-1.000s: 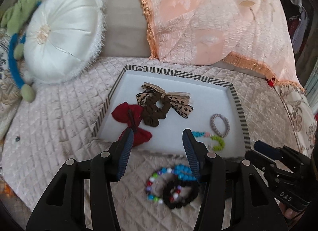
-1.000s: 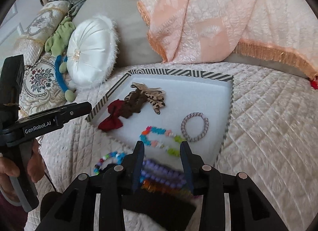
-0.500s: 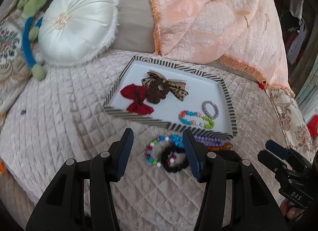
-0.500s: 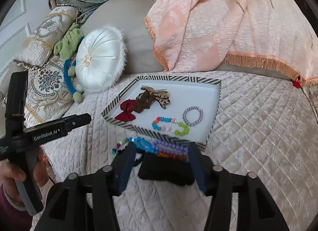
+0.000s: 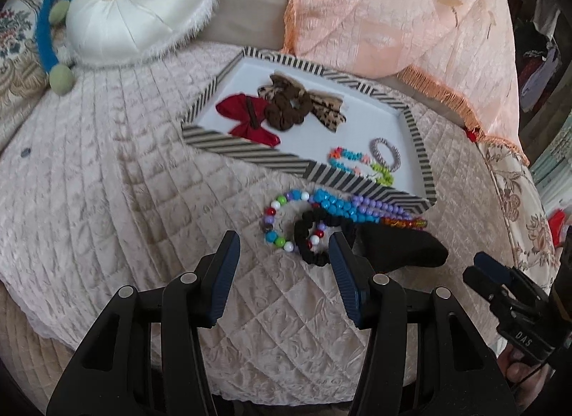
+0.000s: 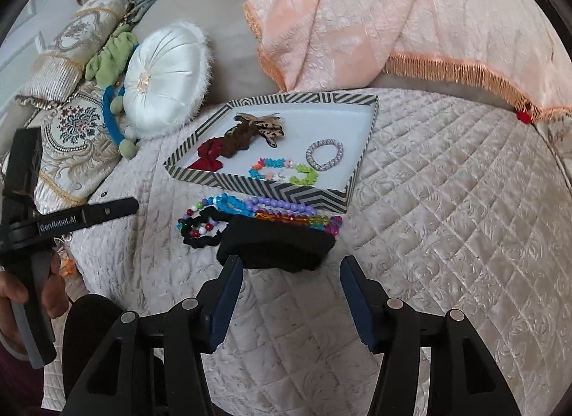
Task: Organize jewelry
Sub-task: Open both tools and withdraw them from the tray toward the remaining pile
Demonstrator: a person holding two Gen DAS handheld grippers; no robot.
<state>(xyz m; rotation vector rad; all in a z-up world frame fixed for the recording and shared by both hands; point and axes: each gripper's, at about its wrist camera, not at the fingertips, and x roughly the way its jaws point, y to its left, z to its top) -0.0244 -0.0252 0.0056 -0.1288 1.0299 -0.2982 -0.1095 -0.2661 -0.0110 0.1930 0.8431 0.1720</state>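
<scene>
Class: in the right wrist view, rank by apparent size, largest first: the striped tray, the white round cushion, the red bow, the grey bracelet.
1. striped tray
2. white round cushion
3-4. red bow and grey bracelet: too alike to rank.

Soft even daylight, faint shadows, fisheye bending, dark vignetted corners, slight blur

The tray has a striped rim and a white floor. Inside lie a red bow, a brown scrunchie touching it, a leopard bow, a coloured bead bracelet and a grey coil band. Just outside the near rim lie a multicolour bead bracelet, a black scrunchie, blue beads, purple beads, orange beads and a black pouch, all touching or overlapping.
</scene>
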